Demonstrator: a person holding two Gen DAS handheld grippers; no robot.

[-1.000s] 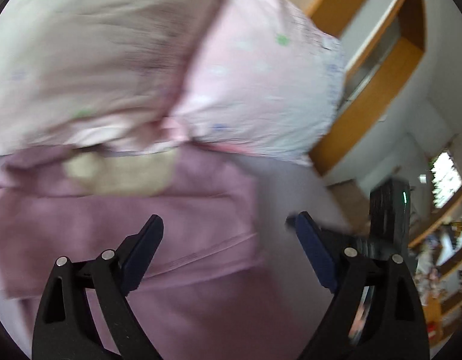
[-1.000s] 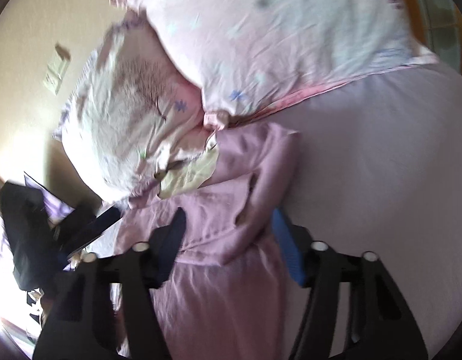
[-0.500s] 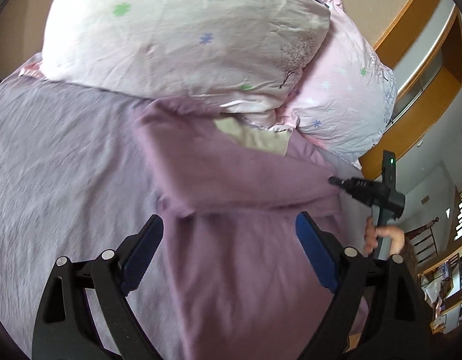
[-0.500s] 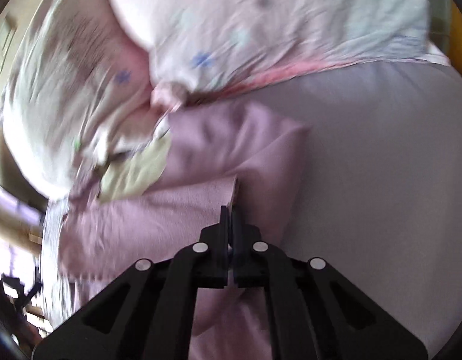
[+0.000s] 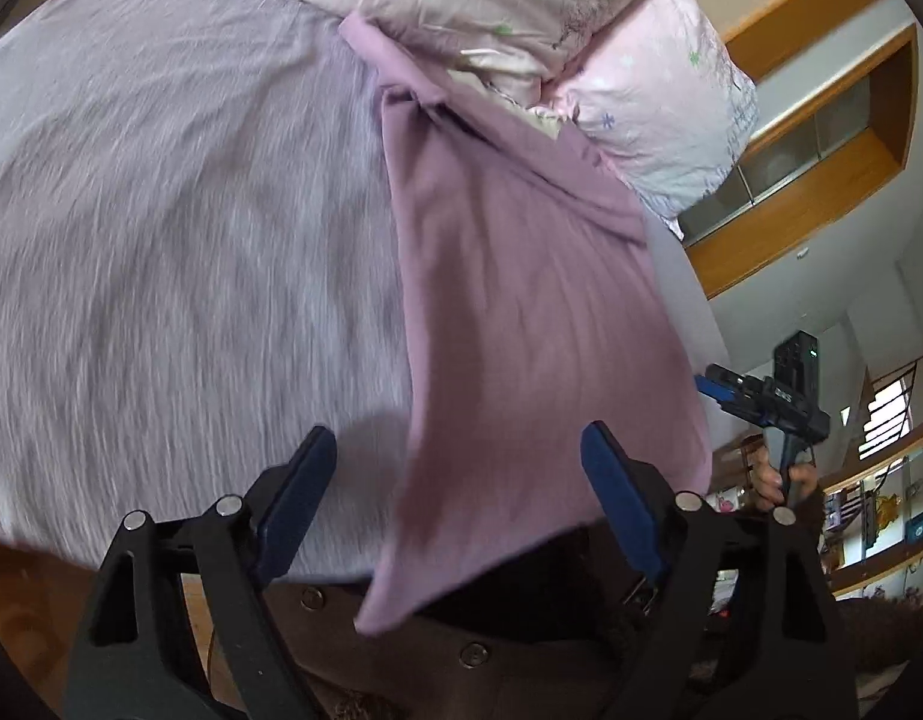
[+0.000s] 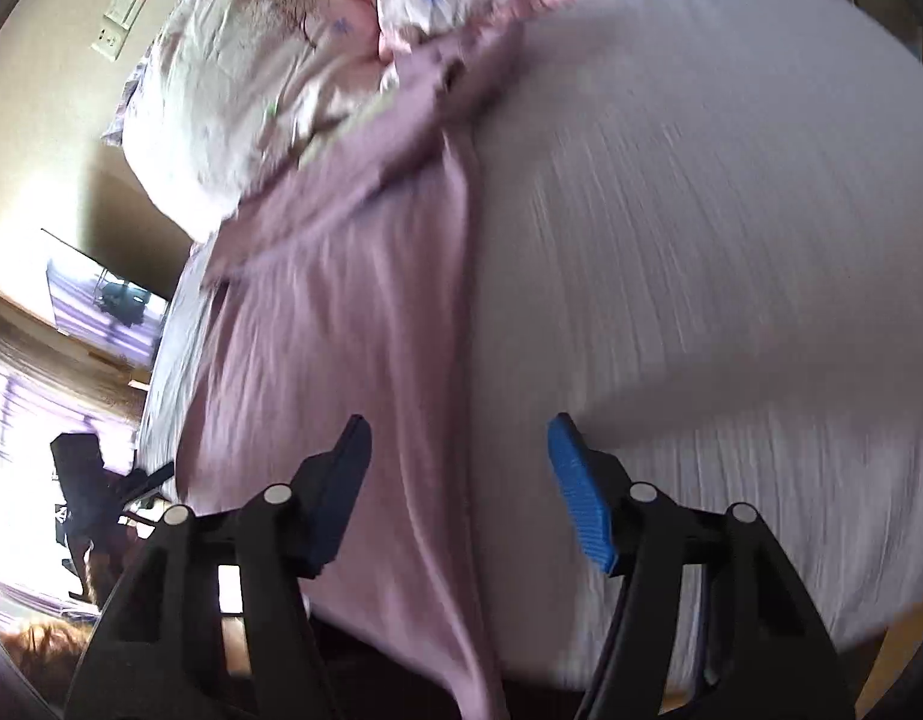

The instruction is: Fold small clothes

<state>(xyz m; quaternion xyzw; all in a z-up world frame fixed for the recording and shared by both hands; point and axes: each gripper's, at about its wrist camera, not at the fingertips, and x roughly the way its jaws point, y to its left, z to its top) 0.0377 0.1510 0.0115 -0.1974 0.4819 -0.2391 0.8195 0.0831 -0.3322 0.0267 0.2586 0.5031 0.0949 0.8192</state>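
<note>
A mauve garment (image 5: 521, 312) lies lengthwise on the grey bed sheet (image 5: 179, 228), its far end against the pillows and its near end hanging over the bed edge. It also shows in the right wrist view (image 6: 353, 348). My left gripper (image 5: 461, 498) is open and empty above the garment's near end. My right gripper (image 6: 458, 492) is open and empty over the garment's right edge. The right gripper also shows in the left wrist view (image 5: 755, 402), beside the garment.
Two pale floral pillows (image 5: 509, 6) lie at the head of the bed, also in the right wrist view (image 6: 251, 78). A wooden-framed window (image 5: 821, 138) is to the right. The person's dark clothing (image 5: 491, 630) is at the bed's near edge.
Both grippers have pulled back toward the bed's near edge. The right gripper was shut on the garment's folded sleeve half a second ago and is now open. The left gripper stayed open.
</note>
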